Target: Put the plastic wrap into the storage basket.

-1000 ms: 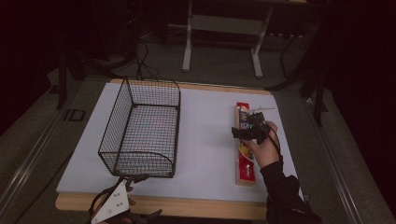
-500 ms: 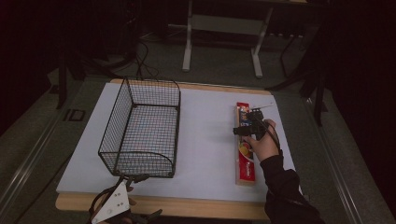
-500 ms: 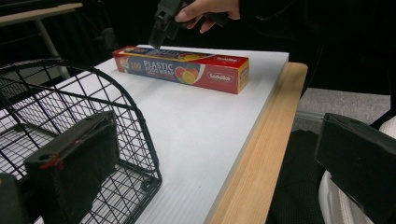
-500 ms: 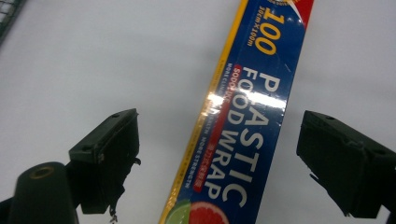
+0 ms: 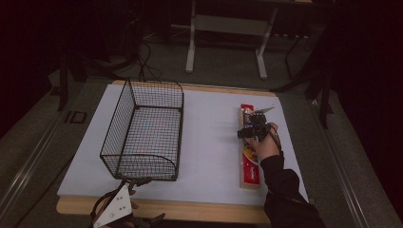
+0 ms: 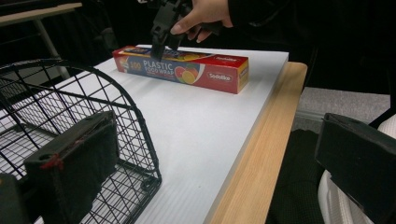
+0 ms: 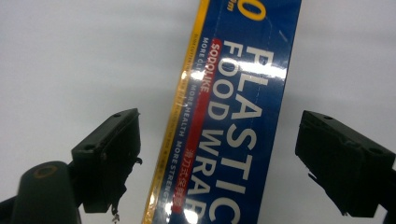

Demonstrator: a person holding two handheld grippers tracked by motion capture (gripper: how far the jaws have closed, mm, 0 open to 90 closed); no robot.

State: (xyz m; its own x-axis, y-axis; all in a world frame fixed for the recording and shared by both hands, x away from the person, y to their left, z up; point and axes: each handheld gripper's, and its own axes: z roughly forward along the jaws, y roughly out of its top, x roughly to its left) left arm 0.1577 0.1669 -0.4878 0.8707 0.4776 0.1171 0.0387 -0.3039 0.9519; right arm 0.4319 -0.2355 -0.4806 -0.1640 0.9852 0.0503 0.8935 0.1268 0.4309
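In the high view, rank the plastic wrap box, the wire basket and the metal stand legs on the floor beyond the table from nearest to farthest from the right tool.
1. Plastic wrap box: directly beneath the right tool, along the table's right edge.
2. Wire basket: across the white sheet, on the table's left half.
3. Metal stand legs: on the floor past the table's far edge.
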